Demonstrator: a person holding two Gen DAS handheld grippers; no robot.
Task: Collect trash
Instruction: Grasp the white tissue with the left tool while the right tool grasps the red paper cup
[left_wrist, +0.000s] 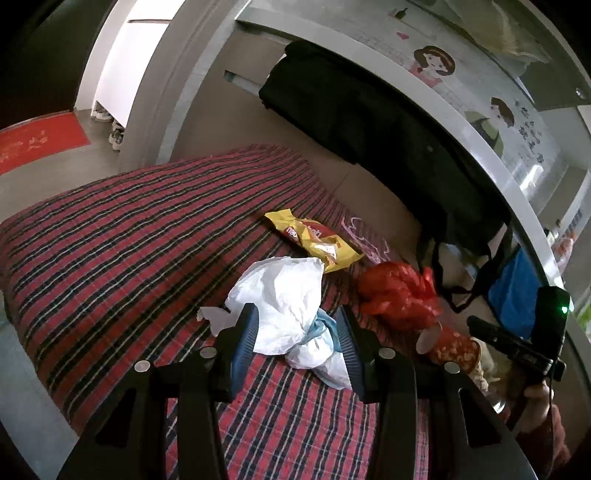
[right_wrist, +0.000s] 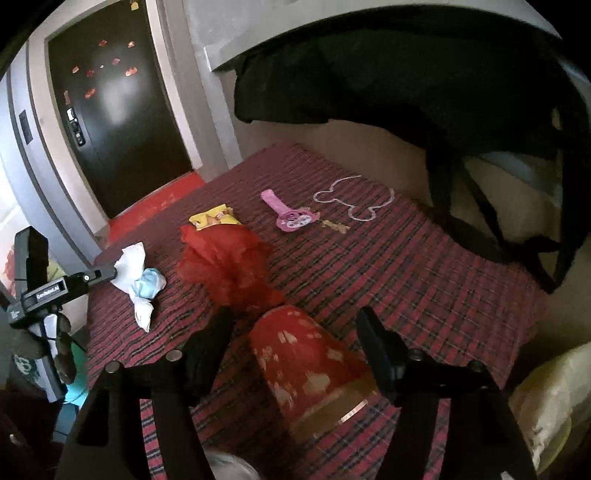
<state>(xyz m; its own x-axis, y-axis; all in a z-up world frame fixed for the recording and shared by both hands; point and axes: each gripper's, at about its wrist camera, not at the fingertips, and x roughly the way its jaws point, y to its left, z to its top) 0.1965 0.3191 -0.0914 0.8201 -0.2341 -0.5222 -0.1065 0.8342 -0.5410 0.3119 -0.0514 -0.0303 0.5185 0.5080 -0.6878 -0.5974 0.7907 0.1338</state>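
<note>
Crumpled white paper with a pale blue piece (left_wrist: 291, 306) lies on the red plaid cover (left_wrist: 110, 240). My left gripper (left_wrist: 295, 328) is open, its blue pads on either side of the paper. In the right wrist view the same paper (right_wrist: 138, 273) rests by the left fingertip (right_wrist: 107, 274). A red paper cup (right_wrist: 306, 365) lies on its side between the spread fingers of my right gripper (right_wrist: 293, 326), which is open, with a gap on the cup's right side. A red plastic bag (right_wrist: 229, 266) sits just beyond the cup. A yellow snack wrapper (left_wrist: 314, 240) lies farther back.
A pink toy (right_wrist: 288, 218) and a white looped outline (right_wrist: 354, 199) lie deeper on the cover. A black bag (right_wrist: 406, 81) hangs over the back edge. A pale cushion (right_wrist: 546, 406) is at the right. A dark door (right_wrist: 110, 110) and red mat (left_wrist: 37, 144) lie beyond the bed's left edge.
</note>
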